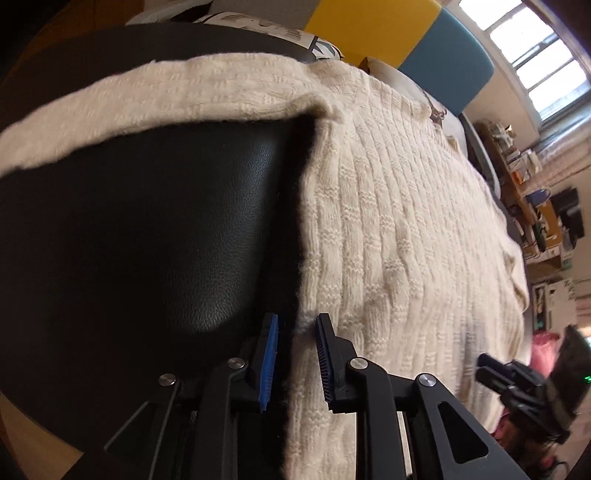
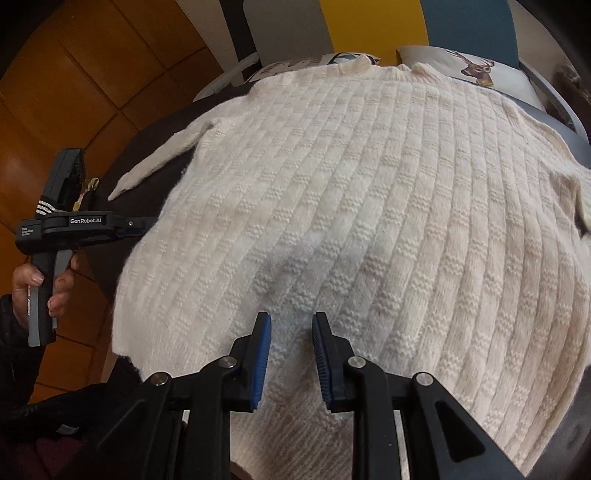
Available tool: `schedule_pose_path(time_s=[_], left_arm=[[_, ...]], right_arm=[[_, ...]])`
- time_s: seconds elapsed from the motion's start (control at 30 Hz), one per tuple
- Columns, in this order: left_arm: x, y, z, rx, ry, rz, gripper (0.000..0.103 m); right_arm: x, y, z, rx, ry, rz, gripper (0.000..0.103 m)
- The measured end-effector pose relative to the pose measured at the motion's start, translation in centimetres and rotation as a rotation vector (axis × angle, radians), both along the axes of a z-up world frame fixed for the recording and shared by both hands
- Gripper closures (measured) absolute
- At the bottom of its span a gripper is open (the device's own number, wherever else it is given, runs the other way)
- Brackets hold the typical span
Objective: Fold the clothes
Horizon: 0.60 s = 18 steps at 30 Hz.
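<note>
A cream cable-knit sweater (image 2: 369, 206) lies spread flat on a black leather seat (image 1: 147, 221). Its left sleeve (image 2: 155, 166) stretches out over the black surface. My left gripper (image 1: 297, 321) hovers at the sweater's left side edge (image 1: 306, 258). Its jaws stand apart, the knit edge lies between them, and the pads are not pressing on it. My right gripper (image 2: 291, 317) is low over the body near the hem, open, with flat knit showing in the gap. The right gripper (image 1: 487, 369) shows again, dark and blurred, at the sweater's far side in the left wrist view.
A person's hand (image 2: 55, 284) holds the left tool beside the seat. A deer-print pillow (image 2: 476, 68) and a second printed pillow (image 2: 295, 64) lie beyond the collar. Yellow (image 2: 373, 26) and teal (image 2: 469, 26) panels stand behind. Wooden flooring (image 2: 74, 110) lies to the left, cluttered shelves (image 1: 524, 177) to the right.
</note>
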<state>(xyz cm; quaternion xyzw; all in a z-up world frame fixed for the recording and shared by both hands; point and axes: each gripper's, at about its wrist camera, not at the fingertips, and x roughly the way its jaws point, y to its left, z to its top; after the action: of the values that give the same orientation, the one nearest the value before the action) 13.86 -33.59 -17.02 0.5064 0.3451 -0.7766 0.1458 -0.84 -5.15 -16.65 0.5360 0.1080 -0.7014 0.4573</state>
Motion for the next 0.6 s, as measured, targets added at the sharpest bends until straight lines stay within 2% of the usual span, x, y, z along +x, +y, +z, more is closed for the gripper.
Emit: schedule_pose_path(time_s=[0.17, 0.2, 0.27, 0.3, 0.4, 0.5, 0.53, 0.6], left_arm=[[1.3, -0.2, -0.3, 0.065, 0.04, 0.024, 0.079], [1.3, -0.1, -0.2, 0.055, 0.045, 0.019, 0.079], [1.0, 0.3, 0.0, 0.014, 0.049, 0.0, 0.095], [0.8, 0.6, 0.1, -0.014, 0.051, -0.01, 0.098], [0.6, 0.1, 0.8, -0.073, 0.054, 0.023, 0.099], [0.7, -2.2, 2.5, -0.09, 0.095, 0.082, 0.099], [0.6, -2.7, 2.8, -0.118, 0.084, 0.085, 0.099], [0.2, -2.5, 2.0, -0.117, 0.017, 0.046, 0.099]], right_arm=[[0.0, 0.2, -0.2, -0.001, -0.014, -0.014, 0.08], [0.0, 0.1, -0.2, 0.003, -0.014, -0.014, 0.08], [0.0, -0.1, -0.3, 0.012, -0.015, -0.017, 0.08], [0.0, -0.1, -0.2, 0.011, -0.026, -0.023, 0.079], [0.3, -0.8, -0.2, 0.004, -0.047, -0.021, 0.078], [1.1, -1.7, -0.4, 0.003, -0.041, -0.001, 0.078], [1.4, -2.1, -0.5, 0.003, -0.03, 0.013, 0.078], [1.8, -2.4, -0.6, 0.006, -0.001, 0.042, 0.08]])
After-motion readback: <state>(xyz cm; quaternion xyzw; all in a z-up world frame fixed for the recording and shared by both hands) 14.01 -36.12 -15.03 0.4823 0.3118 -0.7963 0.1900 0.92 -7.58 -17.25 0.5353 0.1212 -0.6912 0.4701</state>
